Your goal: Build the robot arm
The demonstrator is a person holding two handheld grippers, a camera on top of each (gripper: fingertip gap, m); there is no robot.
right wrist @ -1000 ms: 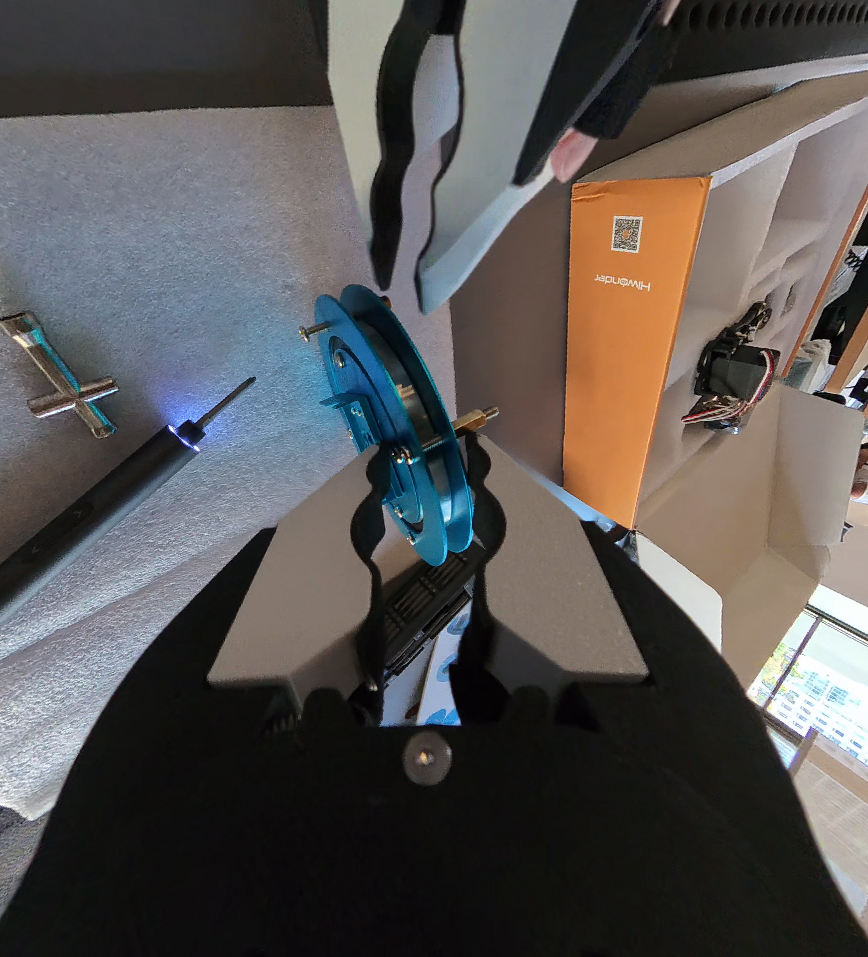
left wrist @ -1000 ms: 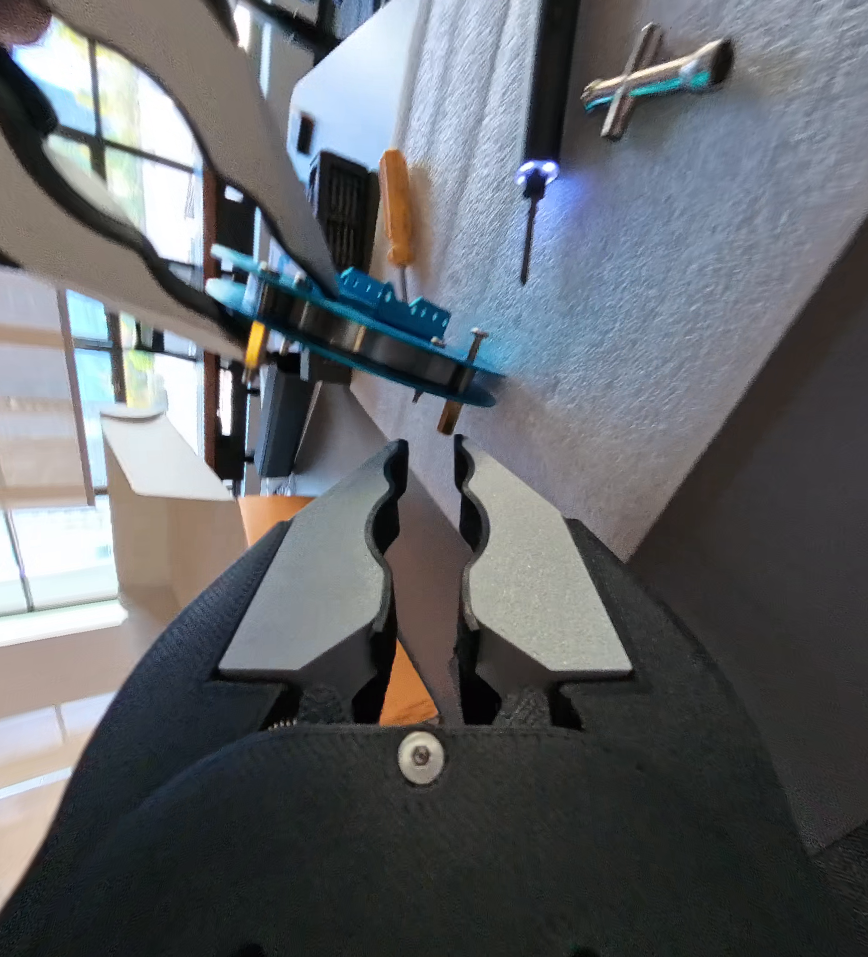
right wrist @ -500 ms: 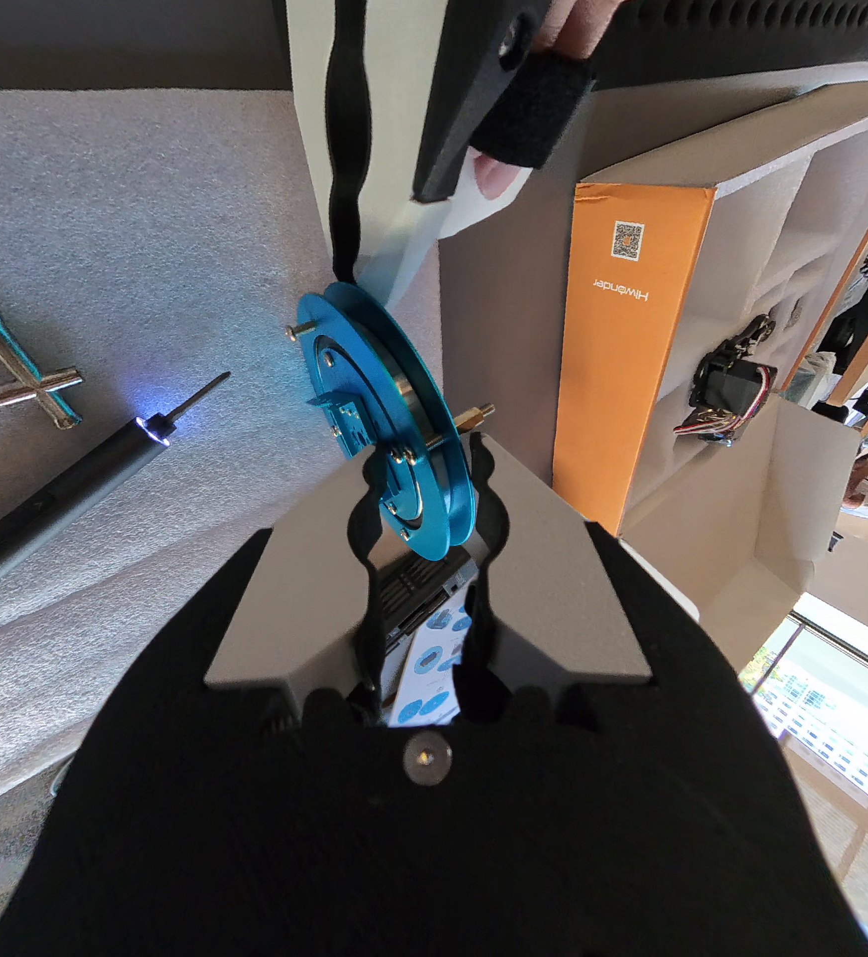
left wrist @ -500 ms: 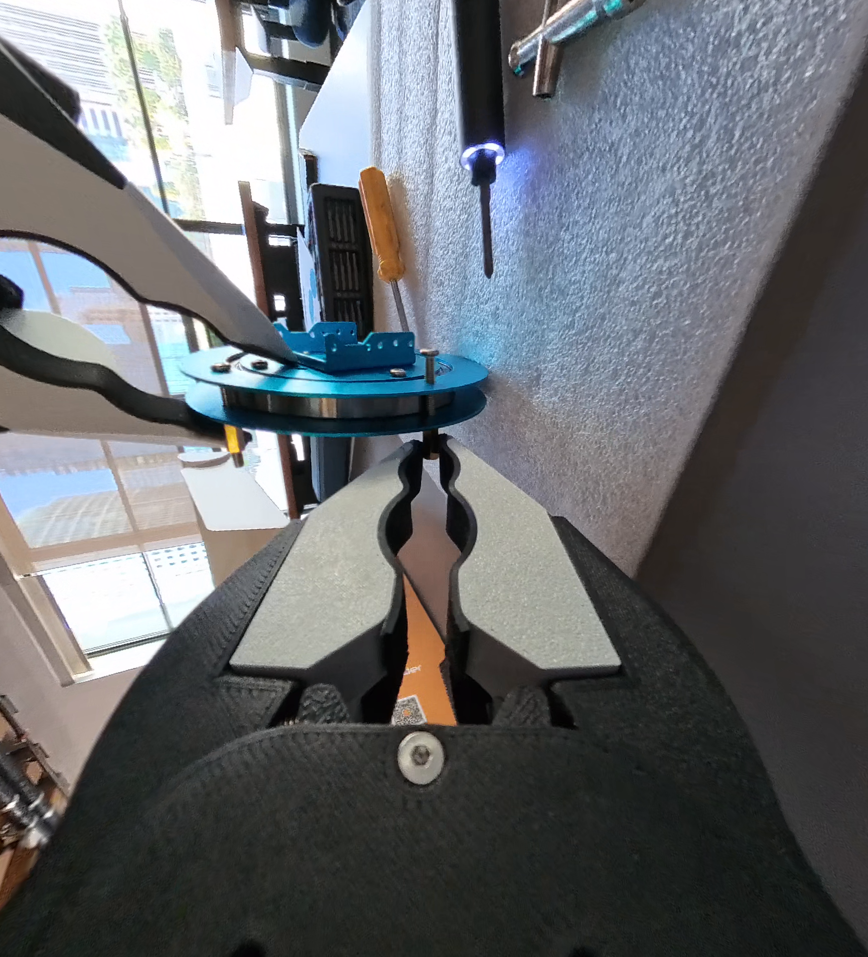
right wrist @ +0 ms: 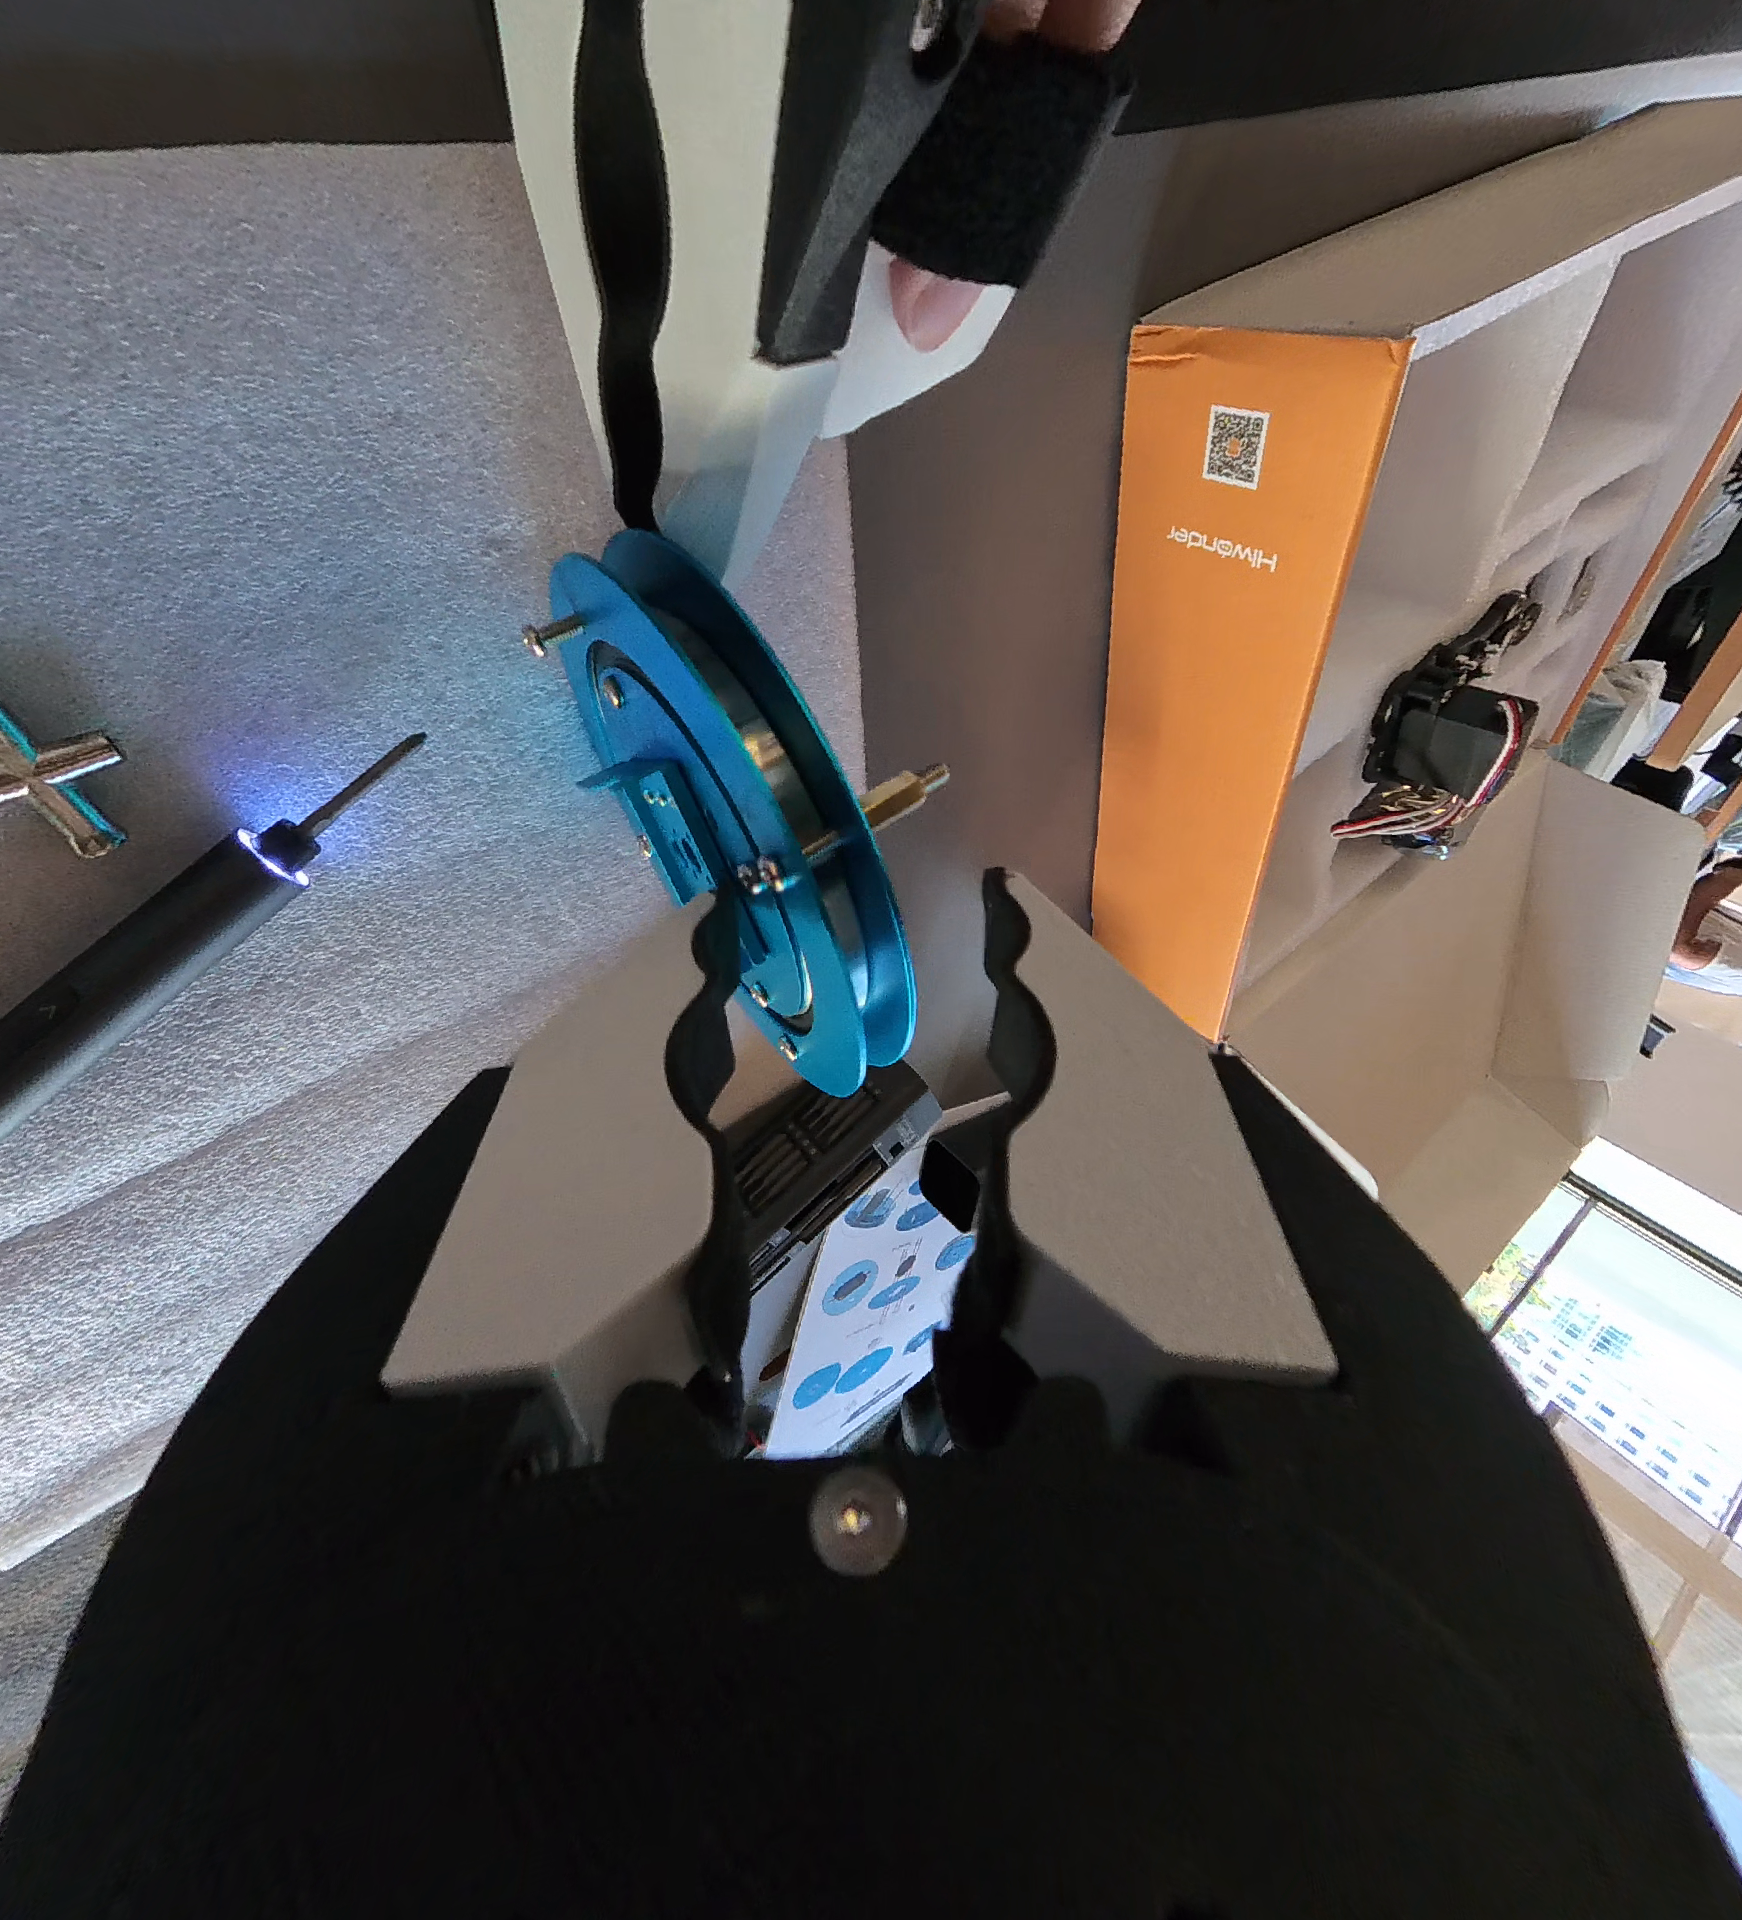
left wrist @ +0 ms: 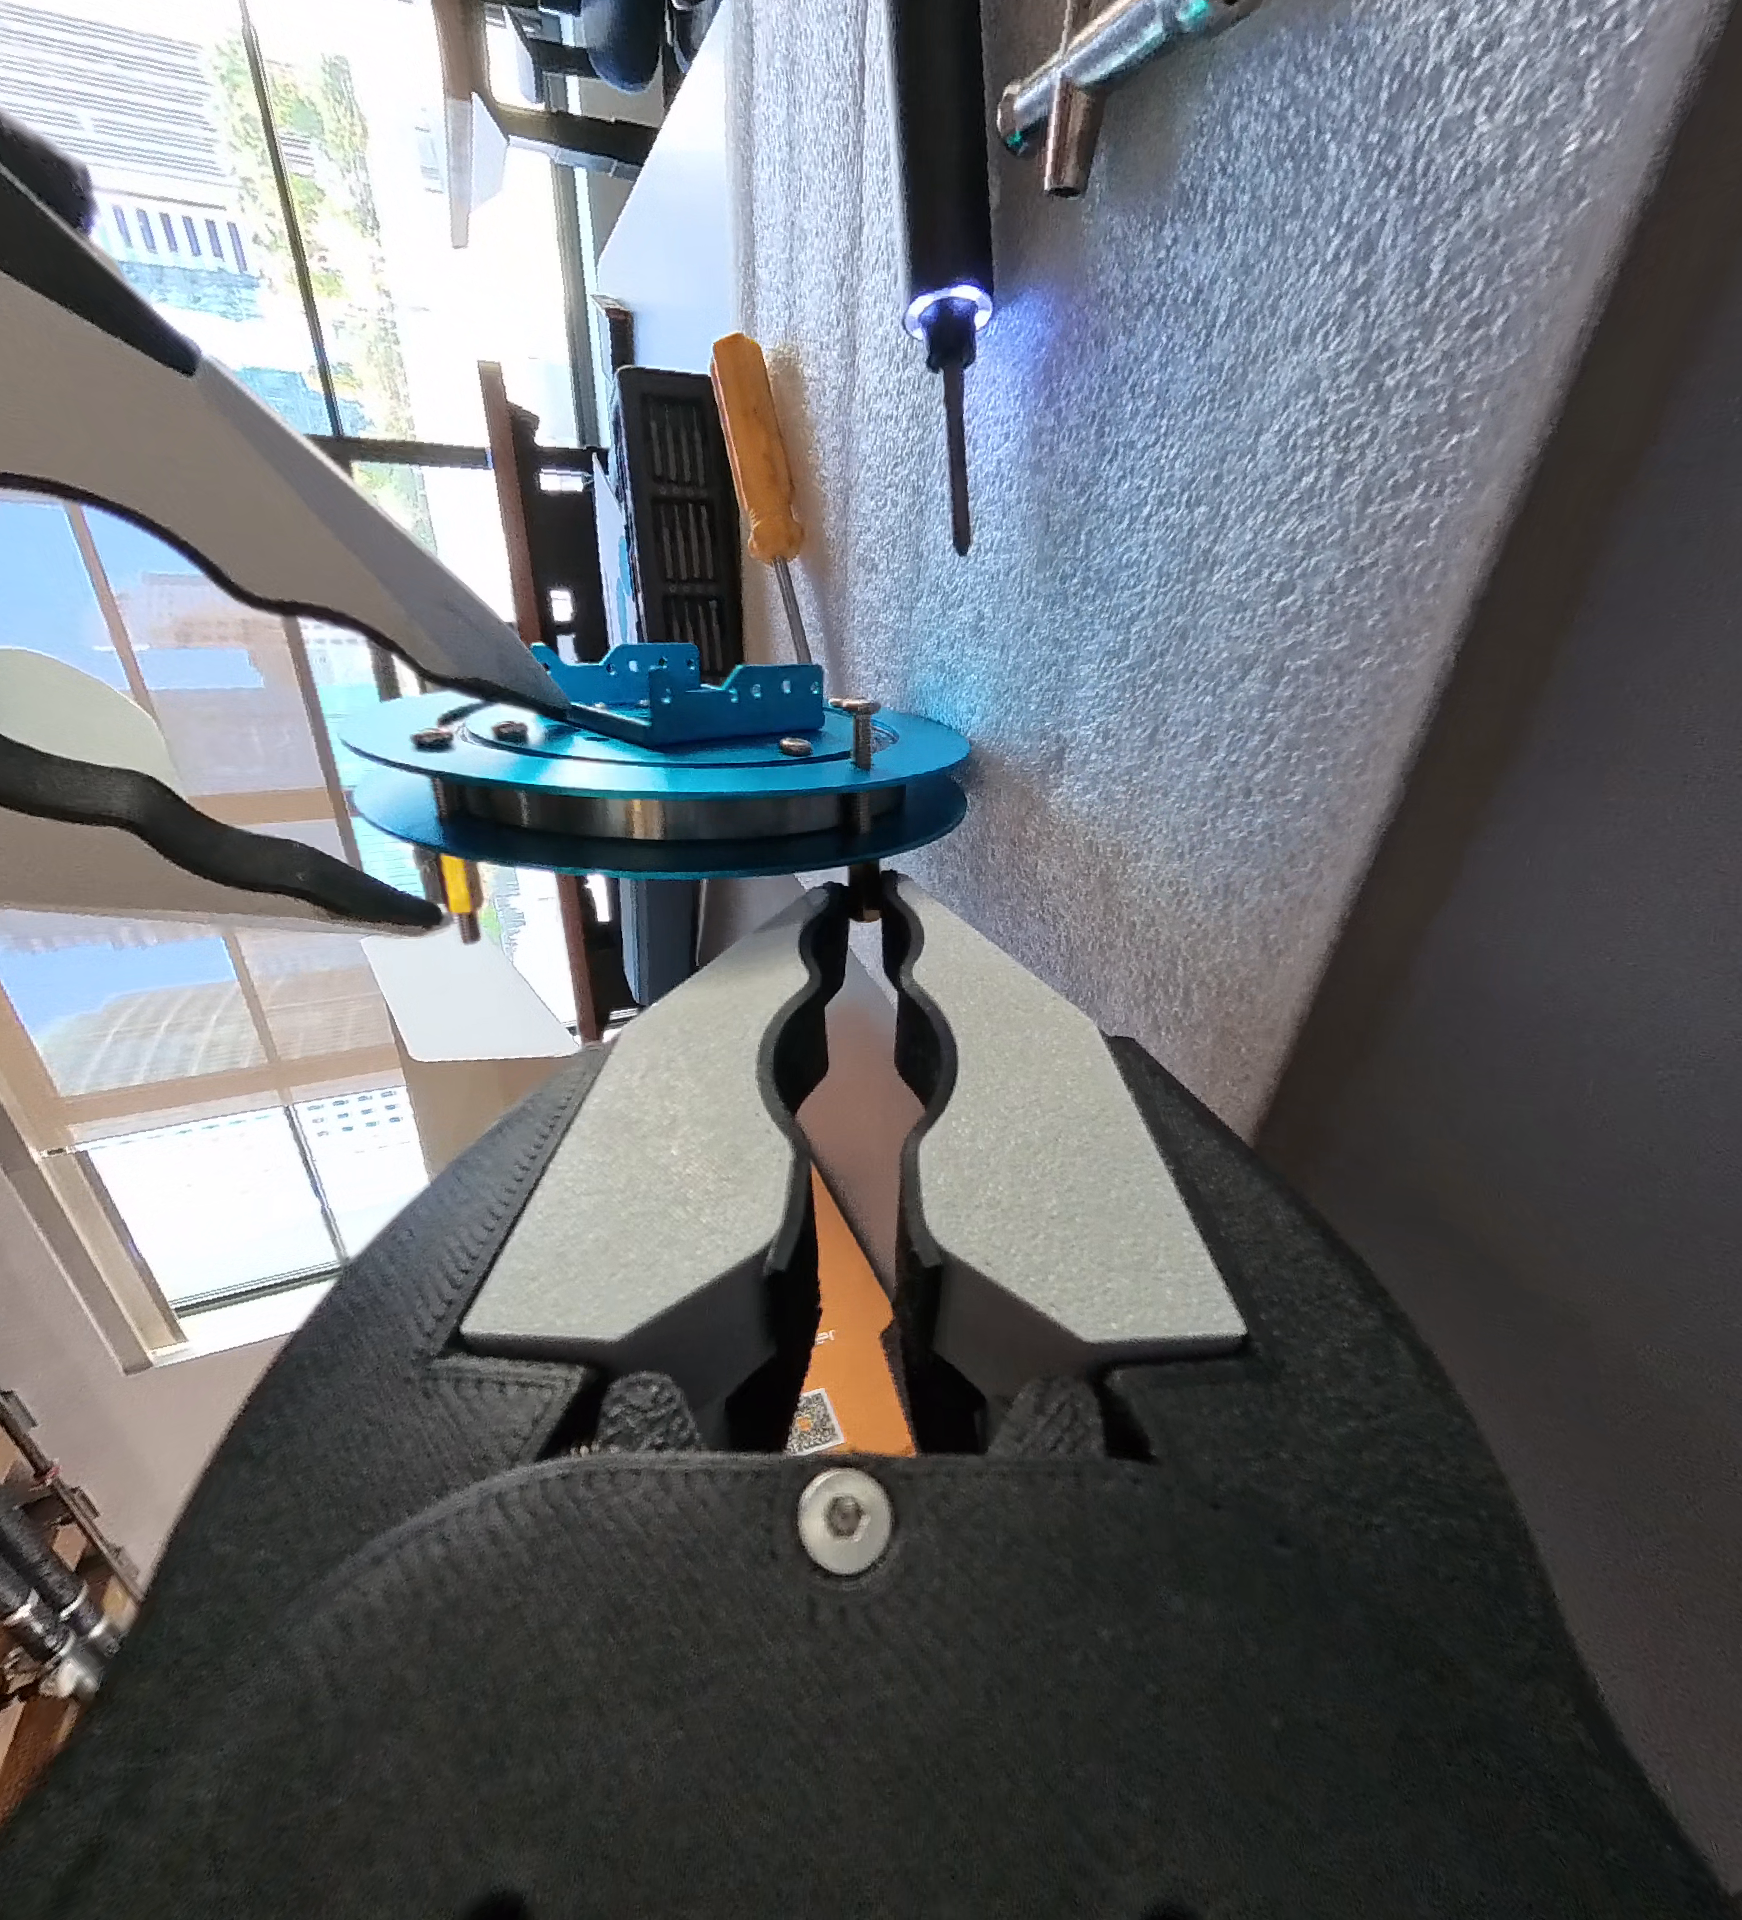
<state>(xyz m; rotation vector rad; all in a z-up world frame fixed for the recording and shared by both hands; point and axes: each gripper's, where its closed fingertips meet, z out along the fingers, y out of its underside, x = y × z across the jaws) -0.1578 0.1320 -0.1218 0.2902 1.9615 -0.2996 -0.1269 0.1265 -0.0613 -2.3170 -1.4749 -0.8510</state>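
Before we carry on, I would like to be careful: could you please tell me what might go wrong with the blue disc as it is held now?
1. The left gripper pinches only a thin post under one edge of the disc, while the right gripper stands open around it. The off-centre disc may pivot or slip out.
2. A screw stands proud at the rim. Tilting the disc could shake it loose.

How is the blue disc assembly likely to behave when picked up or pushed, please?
The blue disc assembly looks like rigid metal: probably stiff, heavy for its size. On edge its round rims would likely roll; flat, the protruding posts might tilt it.
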